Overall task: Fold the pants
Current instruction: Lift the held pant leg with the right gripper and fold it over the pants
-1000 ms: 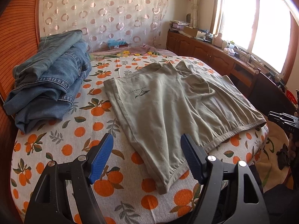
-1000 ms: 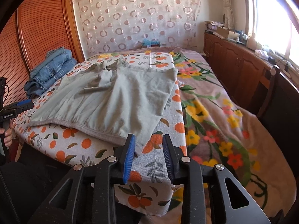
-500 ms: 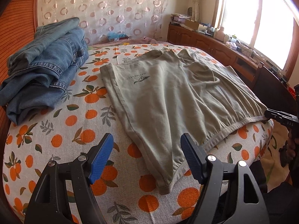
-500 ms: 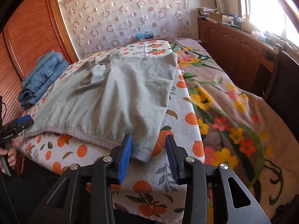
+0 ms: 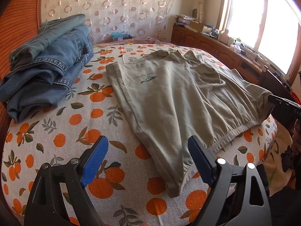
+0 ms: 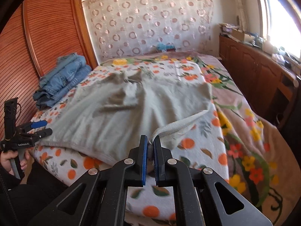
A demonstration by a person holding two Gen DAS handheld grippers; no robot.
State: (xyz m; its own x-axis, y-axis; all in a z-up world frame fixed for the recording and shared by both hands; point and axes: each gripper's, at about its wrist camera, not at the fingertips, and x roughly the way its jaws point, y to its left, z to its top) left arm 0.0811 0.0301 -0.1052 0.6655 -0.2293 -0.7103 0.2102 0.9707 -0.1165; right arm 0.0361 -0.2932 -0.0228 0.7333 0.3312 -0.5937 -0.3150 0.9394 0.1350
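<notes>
The pale olive-green cotton shorts with an elastic waistband (image 5: 175,101) lie spread flat on the bed with the orange-print cover (image 5: 62,139), the waistband along the near edge and the two legs running away toward the circle-patterned curtain. A small dark printed logo sits on one leg. To the far side, against the slatted wooden headboard, there is a stack of folded blue denim jeans (image 5: 47,64) — apart from the shorts.

Judging by how things lie, the folding has barely started. The shorts look fully opened out, with no fold laid in yet; there is only some rumpling near the crotch and one pocket.

The right tongs (image 6: 150,145) are pressed together on a corner of the waistband at the bed's near edge, and that corner is lifted off the cover, a strip of fabric rising from the bed into the blue pads. The left tongs (image 5: 146,156) are spread wide and hold nothing; they hover just above the other waistband corner, with that corner lying between the two pads but not touching them, as far as I can tell.

What seems left is nearly everything: getting the second corner gripped, bringing one half over the other, then doubling the length. With only one corner raised, the cloth could drag or skew — the loose side wants securing first.
</notes>
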